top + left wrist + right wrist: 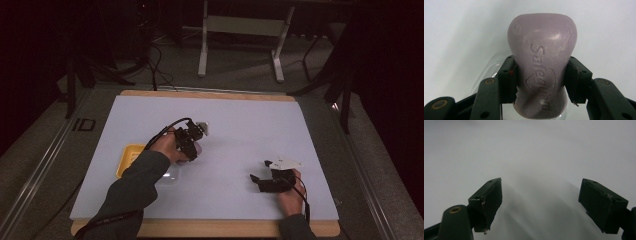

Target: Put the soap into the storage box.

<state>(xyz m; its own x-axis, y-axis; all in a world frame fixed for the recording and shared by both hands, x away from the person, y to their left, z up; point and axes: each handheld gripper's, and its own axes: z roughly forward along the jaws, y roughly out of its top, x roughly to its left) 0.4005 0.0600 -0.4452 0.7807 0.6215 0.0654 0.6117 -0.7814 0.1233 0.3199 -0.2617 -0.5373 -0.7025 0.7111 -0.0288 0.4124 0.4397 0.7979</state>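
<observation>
Left gripper [540, 82]: your jaws clamp the purple soap bar [541, 55] at its waist, above a clear lid [167, 176] beside the yellow tray [131, 156] | Right gripper [540, 202]: jaws wide, nothing between them | Advice: keep your squeeze steady, soap likely slips

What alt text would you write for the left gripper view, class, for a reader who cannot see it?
A pale purple bar of soap stamped "Safeguard" is clamped at its narrow waist between the left gripper's two black jaws. Behind it lies a white table surface, with part of a clear plastic container just beneath the soap.
</observation>
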